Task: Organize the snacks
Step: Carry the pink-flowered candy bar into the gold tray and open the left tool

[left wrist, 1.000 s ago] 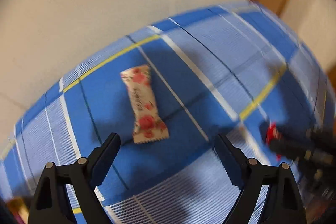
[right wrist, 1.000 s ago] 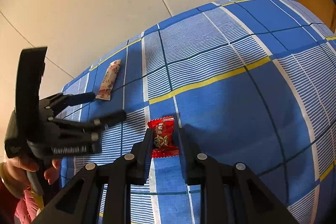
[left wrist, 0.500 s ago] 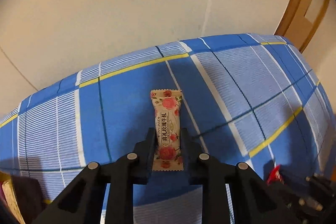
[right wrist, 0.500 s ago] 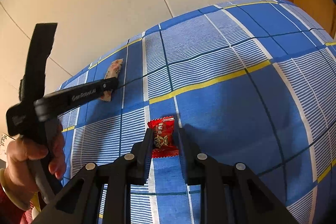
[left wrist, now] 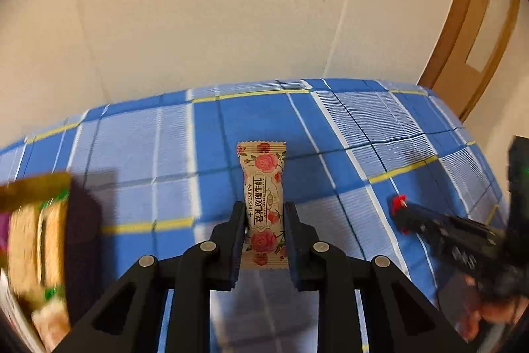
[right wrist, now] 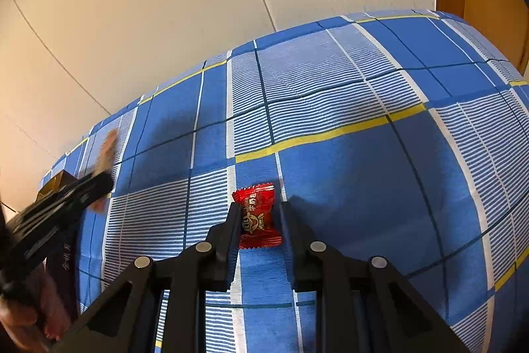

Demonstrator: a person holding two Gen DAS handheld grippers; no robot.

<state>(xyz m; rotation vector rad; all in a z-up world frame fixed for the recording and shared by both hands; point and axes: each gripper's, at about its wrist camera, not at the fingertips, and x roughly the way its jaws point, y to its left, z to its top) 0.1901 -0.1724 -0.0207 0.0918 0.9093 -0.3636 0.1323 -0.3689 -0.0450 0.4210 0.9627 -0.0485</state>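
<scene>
My left gripper (left wrist: 263, 214) is shut on a cream candy with a rose print (left wrist: 263, 184) and holds it above the blue checked cloth (left wrist: 363, 128). My right gripper (right wrist: 258, 214) is shut on a small red candy (right wrist: 258, 214) over the same cloth (right wrist: 363, 154). In the left wrist view the right gripper (left wrist: 401, 214) shows at the right with the red candy tip (left wrist: 398, 200). In the right wrist view the left gripper (right wrist: 96, 184) is blurred at the left with the cream candy (right wrist: 107, 151).
A blurred snack box with a gold and dark wrapper (left wrist: 36, 237) stands at the left edge of the left wrist view. A cream wall (left wrist: 231, 5) rises behind the table. A wooden door frame (left wrist: 469, 22) is at the right.
My left gripper closed on the rose candy, lifted it and swung left, bringing the snack box into view. My right gripper stays shut on the red candy.
</scene>
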